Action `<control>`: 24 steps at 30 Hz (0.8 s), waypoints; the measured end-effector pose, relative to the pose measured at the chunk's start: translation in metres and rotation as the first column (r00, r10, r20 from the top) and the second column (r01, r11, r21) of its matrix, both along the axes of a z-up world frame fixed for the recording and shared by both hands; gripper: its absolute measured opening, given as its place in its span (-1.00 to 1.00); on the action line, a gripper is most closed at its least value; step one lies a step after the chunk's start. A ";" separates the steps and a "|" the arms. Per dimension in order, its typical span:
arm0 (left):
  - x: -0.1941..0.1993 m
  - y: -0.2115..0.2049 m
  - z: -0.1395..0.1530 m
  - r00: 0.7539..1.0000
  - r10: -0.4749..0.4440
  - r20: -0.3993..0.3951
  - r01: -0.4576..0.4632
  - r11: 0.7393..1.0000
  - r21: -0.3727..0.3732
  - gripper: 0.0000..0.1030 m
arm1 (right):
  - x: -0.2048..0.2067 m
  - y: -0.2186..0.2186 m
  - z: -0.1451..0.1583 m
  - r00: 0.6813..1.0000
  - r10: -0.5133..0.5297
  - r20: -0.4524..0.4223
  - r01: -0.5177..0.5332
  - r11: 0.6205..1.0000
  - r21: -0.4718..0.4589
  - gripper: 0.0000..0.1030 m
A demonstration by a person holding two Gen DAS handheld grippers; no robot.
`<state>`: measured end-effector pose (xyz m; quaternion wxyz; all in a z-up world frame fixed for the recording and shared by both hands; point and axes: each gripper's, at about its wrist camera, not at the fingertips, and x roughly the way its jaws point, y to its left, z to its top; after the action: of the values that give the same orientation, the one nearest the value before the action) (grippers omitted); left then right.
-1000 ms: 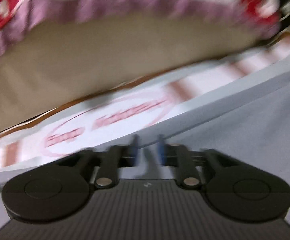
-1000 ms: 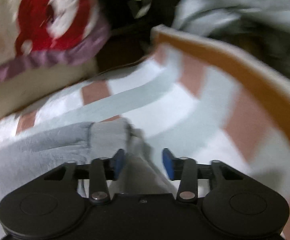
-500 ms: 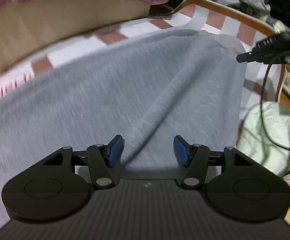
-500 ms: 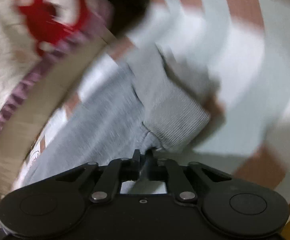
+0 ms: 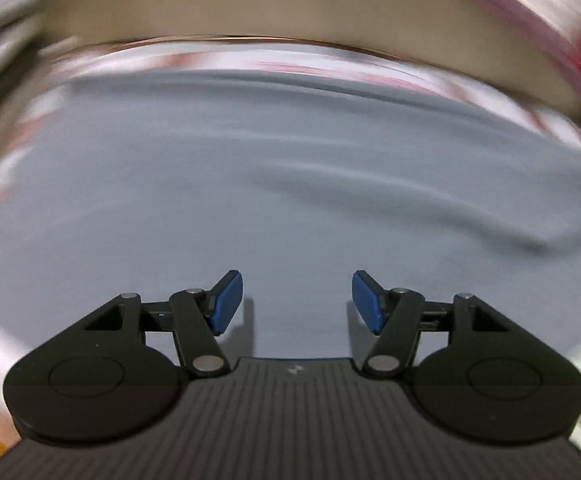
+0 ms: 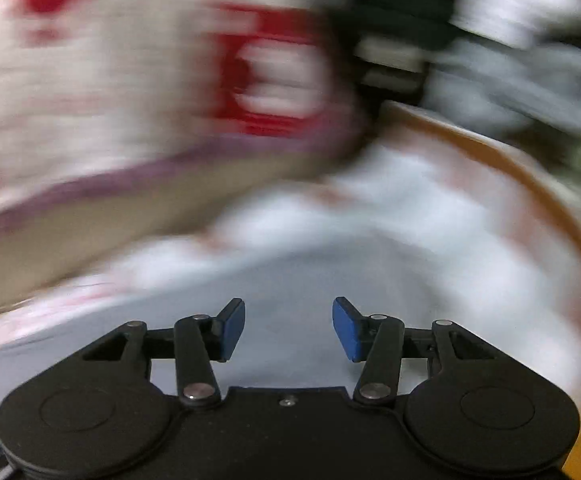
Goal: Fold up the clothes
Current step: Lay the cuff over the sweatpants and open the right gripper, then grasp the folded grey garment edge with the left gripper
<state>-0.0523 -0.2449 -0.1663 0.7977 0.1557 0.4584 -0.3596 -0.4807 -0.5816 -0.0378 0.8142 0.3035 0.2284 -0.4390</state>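
Both my claws, left (image 5: pixel 297 300) and right (image 6: pixel 289 328), are open, holding nothing; moving fast could wrinkle the gray cloth (image 5: pixel 290 184).

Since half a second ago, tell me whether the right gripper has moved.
Yes. The right gripper has let go and now stands open; the grey cuff it pinched is gone from view, and the red-patterned quilt fills far more of its view, so it swung toward it.
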 end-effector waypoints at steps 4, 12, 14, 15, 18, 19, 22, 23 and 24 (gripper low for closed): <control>0.062 0.080 0.002 0.918 0.381 -0.108 -0.382 0.924 0.013 0.17 | 0.105 0.030 0.017 0.900 0.430 0.067 -0.423 0.900 -0.102 0.06; 0.099 0.149 -0.021 0.780 0.561 -0.276 -0.602 0.794 -0.086 0.17 | 0.231 0.129 -0.088 0.549 0.831 -0.089 -0.835 0.549 -0.034 -0.18; 0.101 0.147 -0.029 0.787 0.552 -0.275 -0.594 0.798 -0.100 0.17 | 0.231 0.147 -0.103 0.483 0.863 -0.152 -0.873 0.487 -0.006 -0.18; 0.102 0.145 -0.033 0.796 0.545 -0.263 -0.584 0.805 -0.102 0.17 | 0.232 0.149 -0.105 0.471 0.867 -0.161 -0.878 0.478 0.004 -0.18; 0.107 0.141 -0.039 0.817 0.523 -0.245 -0.560 0.821 -0.116 0.21 | 0.234 0.157 -0.112 0.435 0.881 -0.188 -0.893 0.448 0.034 -0.17; 0.108 0.140 -0.041 0.823 0.517 -0.235 -0.553 0.824 -0.124 0.26 | 0.234 0.160 -0.115 0.423 0.885 -0.196 -0.898 0.439 0.044 -0.17; 0.112 0.132 -0.043 0.837 0.507 -0.204 -0.538 0.832 -0.137 0.36 | 0.236 0.168 -0.121 0.385 0.896 -0.221 -0.909 0.409 0.076 -0.17; 0.112 0.130 -0.044 0.843 0.501 -0.196 -0.530 0.835 -0.145 0.33 | 0.237 0.171 -0.124 0.372 0.900 -0.229 -0.913 0.399 0.086 -0.17; 0.113 0.128 -0.044 0.857 0.481 -0.187 -0.509 0.845 -0.163 0.22 | 0.238 0.174 -0.126 0.359 0.903 -0.237 -0.916 0.389 0.097 -0.17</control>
<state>0.0603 -0.1166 -0.2107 0.8414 -0.0769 0.4975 -0.1967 -0.2429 -0.4081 -0.1639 0.8921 0.0473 0.4473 0.0435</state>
